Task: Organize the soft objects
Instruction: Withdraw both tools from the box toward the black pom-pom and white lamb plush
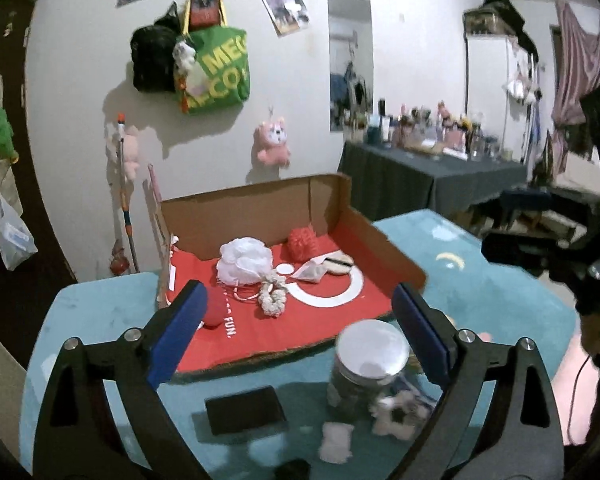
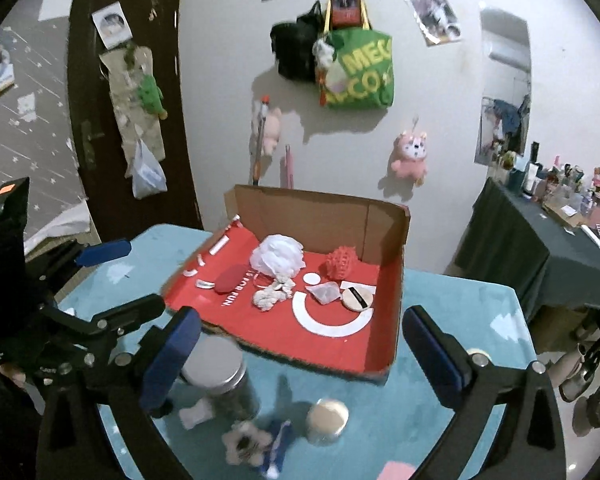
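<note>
A cardboard box [image 1: 364, 236] [image 2: 384, 356] with a red lining stands on the teal table. In it lie a white bath pouf [image 1: 244, 260] [image 2: 278, 258], a red pouf [image 1: 302, 242] [image 2: 340, 262], a white scrunchie [image 1: 272, 298] [image 2: 270, 294], a round powder puff [image 2: 356, 298] and a red oval pad [image 2: 229, 278]. In front of the box lie a fluffy flower scrunchie [image 1: 398, 412] [image 2: 246, 442] and a small white soft piece [image 1: 335, 442] [image 2: 194, 414]. My left gripper [image 1: 300, 332] is open and empty above the table's front. My right gripper [image 2: 300, 352] is open and empty.
A jar with a silver lid [image 1: 366, 360] [image 2: 220, 376] stands in front of the box. A black flat case [image 1: 246, 410] lies to its left, a round compact [image 2: 327, 420] to its right. A dark-clothed side table with bottles [image 2: 540, 240] stands at the right.
</note>
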The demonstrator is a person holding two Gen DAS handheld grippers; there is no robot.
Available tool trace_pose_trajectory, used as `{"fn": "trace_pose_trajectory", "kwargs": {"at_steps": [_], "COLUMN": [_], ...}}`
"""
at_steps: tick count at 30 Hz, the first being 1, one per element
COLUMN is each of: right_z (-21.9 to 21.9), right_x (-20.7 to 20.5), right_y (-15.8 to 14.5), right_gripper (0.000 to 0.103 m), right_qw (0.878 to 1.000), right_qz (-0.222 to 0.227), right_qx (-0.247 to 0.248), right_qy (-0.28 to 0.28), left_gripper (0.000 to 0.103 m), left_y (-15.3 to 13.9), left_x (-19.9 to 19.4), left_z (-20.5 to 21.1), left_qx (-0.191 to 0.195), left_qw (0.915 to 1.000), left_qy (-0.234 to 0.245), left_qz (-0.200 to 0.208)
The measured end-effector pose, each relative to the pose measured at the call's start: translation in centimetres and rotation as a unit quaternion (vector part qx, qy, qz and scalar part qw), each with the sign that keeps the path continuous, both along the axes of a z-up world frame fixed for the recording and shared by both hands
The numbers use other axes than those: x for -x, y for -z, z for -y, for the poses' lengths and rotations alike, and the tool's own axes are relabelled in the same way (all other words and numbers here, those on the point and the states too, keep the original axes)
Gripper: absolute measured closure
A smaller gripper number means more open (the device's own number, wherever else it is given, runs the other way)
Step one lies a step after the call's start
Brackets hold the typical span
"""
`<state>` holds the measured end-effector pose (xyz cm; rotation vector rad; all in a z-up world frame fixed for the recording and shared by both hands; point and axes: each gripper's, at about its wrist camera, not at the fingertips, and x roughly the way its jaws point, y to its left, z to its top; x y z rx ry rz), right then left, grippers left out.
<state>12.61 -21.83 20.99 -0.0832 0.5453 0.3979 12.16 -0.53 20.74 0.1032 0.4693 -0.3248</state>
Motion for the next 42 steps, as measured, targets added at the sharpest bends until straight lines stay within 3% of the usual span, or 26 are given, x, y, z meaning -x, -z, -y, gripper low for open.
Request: {"fn": "trace_pose_trajectory", "kwargs": {"at_steps": [12, 19, 26, 32, 42], "right_z": [0.7, 0.6, 0.8, 0.8, 0.7], "right_x": [10.8, 13.2, 13.3, 12.3, 11.1], "right_y": [3.1, 6.6, 10.4, 13.8, 17.0], "right_gripper": [0.000, 0.000, 0.000, 0.000, 0.000], "right_qw": [0.992, 0.989, 0.987, 0.990, 0.991], "right_qz": [0.103, 0.117, 0.104, 0.064, 0.020], "right_qx": [-0.004, -0.011, -0.021, -0.019, -0.010], "right_qy": [0.068, 0.092, 0.121, 0.128, 0.134], "left_gripper": [0.005, 0.004, 0.004, 0.004, 0.004], "left_y": [1.6, 4.6, 8.1, 10.6, 14.3], "left_x": [9.3, 11.7, 12.3, 11.6, 10.4], "left_z": [-0.4, -0.5, -0.6, -0.4, -0.6], "left_qx": [0.043, 0.045, 0.049, 0.042, 0.035], "left_qw": [0.9963, 0.9952, 0.9952, 0.9962, 0.9952], "left_qy": [-0.025, -0.047, -0.066, -0.074, -0.086], "left_qz": [0.071, 0.073, 0.053, 0.020, -0.031]}}
